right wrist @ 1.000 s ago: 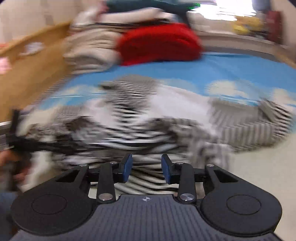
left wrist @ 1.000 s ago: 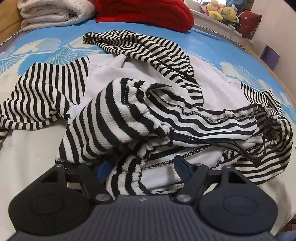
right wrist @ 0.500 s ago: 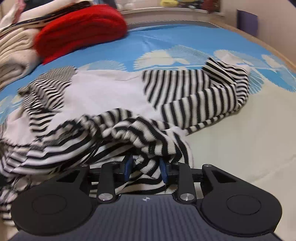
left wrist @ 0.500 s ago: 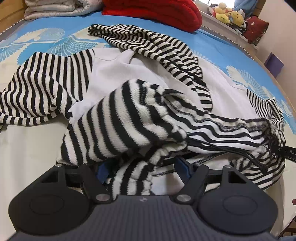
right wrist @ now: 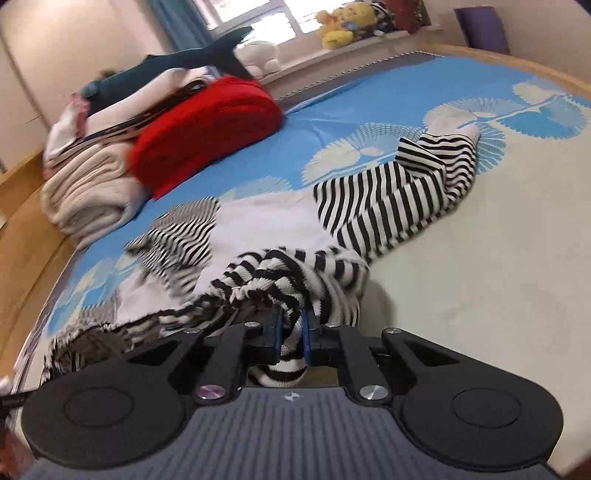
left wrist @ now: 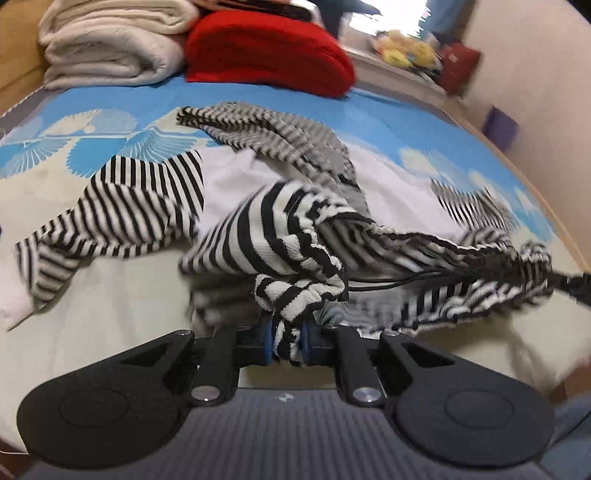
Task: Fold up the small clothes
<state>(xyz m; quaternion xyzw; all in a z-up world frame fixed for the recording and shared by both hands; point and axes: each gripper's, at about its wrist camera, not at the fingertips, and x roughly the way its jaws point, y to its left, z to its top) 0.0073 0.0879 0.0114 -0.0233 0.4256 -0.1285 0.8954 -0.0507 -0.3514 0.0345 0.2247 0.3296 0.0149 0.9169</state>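
Observation:
A black-and-white striped garment [left wrist: 280, 225] with a white body lies crumpled on the bed. One striped sleeve [left wrist: 122, 210] is spread to the left in the left wrist view. The other sleeve [right wrist: 399, 199] lies to the right in the right wrist view. My left gripper [left wrist: 286, 341] is closing, its blue pads pressing a bunched striped edge beside black drawstrings [left wrist: 388, 282]. My right gripper [right wrist: 291, 336] is closing too, its pads pinching a fold of the same striped cloth [right wrist: 280, 280]. The fabric runs taut and blurred between the two grips.
A red cushion [left wrist: 266, 51] and folded cream blankets [left wrist: 110, 40] sit at the head of the blue patterned sheet [left wrist: 92, 110]. A shark plush [right wrist: 192, 59] and yellow toys [right wrist: 343, 22] line the window ledge. A wooden bed frame [right wrist: 22, 206] borders the left.
Both grippers have gone from open around the striped cloth to shut on it. The left one has risen, lifting the bunched edge, and the right wrist view has rolled.

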